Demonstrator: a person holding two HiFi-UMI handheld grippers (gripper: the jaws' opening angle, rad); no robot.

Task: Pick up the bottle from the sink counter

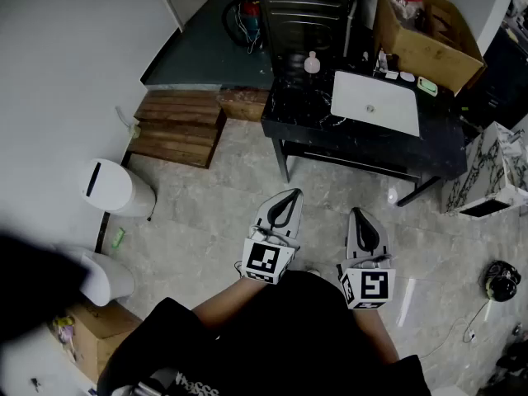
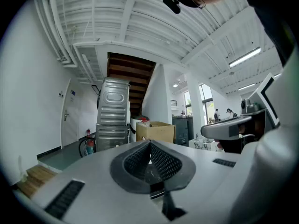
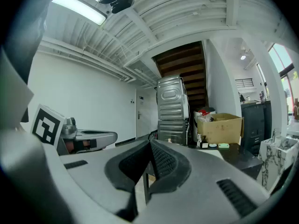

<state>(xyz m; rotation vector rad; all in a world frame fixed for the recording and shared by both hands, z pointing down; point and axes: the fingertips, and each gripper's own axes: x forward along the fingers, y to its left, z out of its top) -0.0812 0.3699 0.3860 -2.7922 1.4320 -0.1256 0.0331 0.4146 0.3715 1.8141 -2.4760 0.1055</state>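
Observation:
A small pink bottle (image 1: 312, 63) stands upright on the far left corner of the black counter (image 1: 301, 110), left of the white sink (image 1: 375, 102). Both grippers hang over the floor close to my body, well short of the counter. In the head view the left gripper (image 1: 289, 196) is shut, its tips together and nothing between them. Beside it the right gripper (image 1: 360, 214) is also shut and empty. The left gripper view shows its pads (image 2: 159, 160) meeting with nothing held. In the right gripper view the pads (image 3: 161, 162) meet too, with the counter (image 3: 236, 154) ahead to the right.
A cardboard box (image 1: 429, 33) sits at the counter's far right, with small items (image 1: 406, 77) behind the sink. Stacked metal cases (image 1: 305, 11) stand behind the counter. Wooden steps (image 1: 177, 126), a white bin (image 1: 111, 188) and a marble-patterned box (image 1: 495, 172) flank the floor.

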